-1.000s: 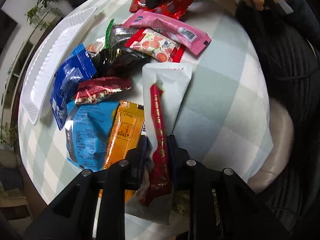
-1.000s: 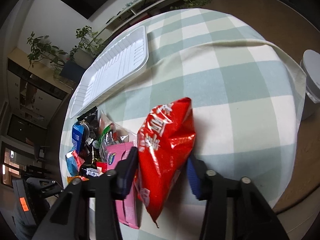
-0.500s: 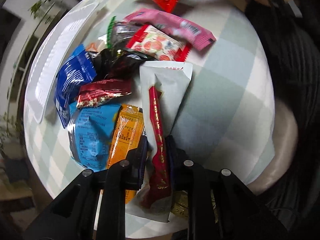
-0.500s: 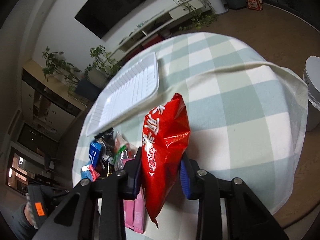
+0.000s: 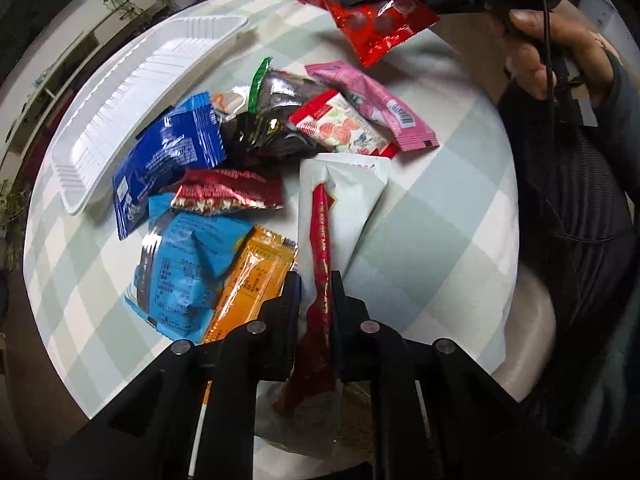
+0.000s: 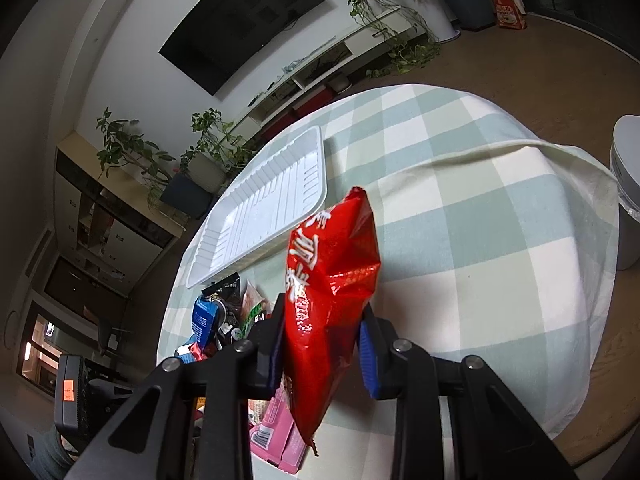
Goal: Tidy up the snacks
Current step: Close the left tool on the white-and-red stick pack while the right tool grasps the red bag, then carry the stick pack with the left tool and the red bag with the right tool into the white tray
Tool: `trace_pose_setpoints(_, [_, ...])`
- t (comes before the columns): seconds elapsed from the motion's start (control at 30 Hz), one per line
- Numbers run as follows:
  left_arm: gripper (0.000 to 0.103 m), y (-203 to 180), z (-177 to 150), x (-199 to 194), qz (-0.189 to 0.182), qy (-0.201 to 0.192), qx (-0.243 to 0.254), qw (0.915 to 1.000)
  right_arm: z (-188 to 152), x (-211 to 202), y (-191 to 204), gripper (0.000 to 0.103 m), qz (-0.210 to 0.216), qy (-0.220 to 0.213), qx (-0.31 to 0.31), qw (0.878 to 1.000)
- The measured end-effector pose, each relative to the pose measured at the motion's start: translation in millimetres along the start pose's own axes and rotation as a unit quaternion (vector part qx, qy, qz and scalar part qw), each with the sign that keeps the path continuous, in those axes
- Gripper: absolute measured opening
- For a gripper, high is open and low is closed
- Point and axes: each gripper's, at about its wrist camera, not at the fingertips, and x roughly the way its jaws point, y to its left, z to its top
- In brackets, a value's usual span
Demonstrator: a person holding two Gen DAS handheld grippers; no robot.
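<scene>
My left gripper (image 5: 315, 292) is shut on the seam of a white and red snack pouch (image 5: 340, 208), held over the table's near edge. My right gripper (image 6: 322, 320) is shut on a red snack bag (image 6: 330, 292) and holds it in the air above the table; it also shows in the left wrist view (image 5: 374, 26), high at the far side. A pile of snack packets (image 5: 240, 152) lies mid-table. A long white tray (image 5: 140, 100) lies empty at the left; it shows in the right wrist view (image 6: 264, 208) too.
The round table has a green and white checked cloth (image 6: 480, 220). A blue packet (image 5: 168, 156), a pink packet (image 5: 372, 108) and an orange packet (image 5: 252, 280) lie in the pile. A white bin (image 6: 628, 184) stands beside the table. The person's dark sleeve (image 5: 572, 168) is at the right.
My right gripper has lifted the red bag up off the table and tilted toward the tray. My left gripper has risen slightly with the white pouch.
</scene>
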Motion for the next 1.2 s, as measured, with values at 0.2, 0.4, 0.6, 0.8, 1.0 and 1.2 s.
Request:
trace_pose_setpoints(0.2, [0.011,0.7,0.8,-1.9,0.014,-0.01,-0.003,0.9999,-1.1,0.9,4.1,0.033,-0.008,-0.005,-0.009,1.0])
trace_pose_setpoints(0.4, [0.011,4.9,-5.6,-15.9,-0.001,-0.037,-0.025,0.999,-0.6,-3.0,2.1,0.032,0.001,-0.016,-0.005,1.0])
trace_pose_setpoints(0.6, [0.011,15.6,-13.0,-40.6,-0.024,-0.08,-0.069,0.9942,0.7,-6.9,0.3,0.032,0.014,-0.025,0.0,1.0])
trace_pose_setpoints(0.8, [0.011,46.1,-23.6,-69.9,-0.044,-0.138,-0.144,0.979,2.4,-11.4,1.7,0.032,0.012,-0.033,-0.001,0.999])
trace_pose_setpoints(1.0, [0.011,106.8,-19.7,-91.8,-0.012,-0.19,-0.229,0.9545,13.4,-20.8,17.2,0.032,0.004,-0.048,-0.025,0.999])
trace_pose_setpoints(1.2, [0.011,174.5,-7.5,-110.5,0.016,-0.23,-0.306,0.9237,63.0,-27.0,33.1,0.032,-0.007,-0.074,-0.052,0.996])
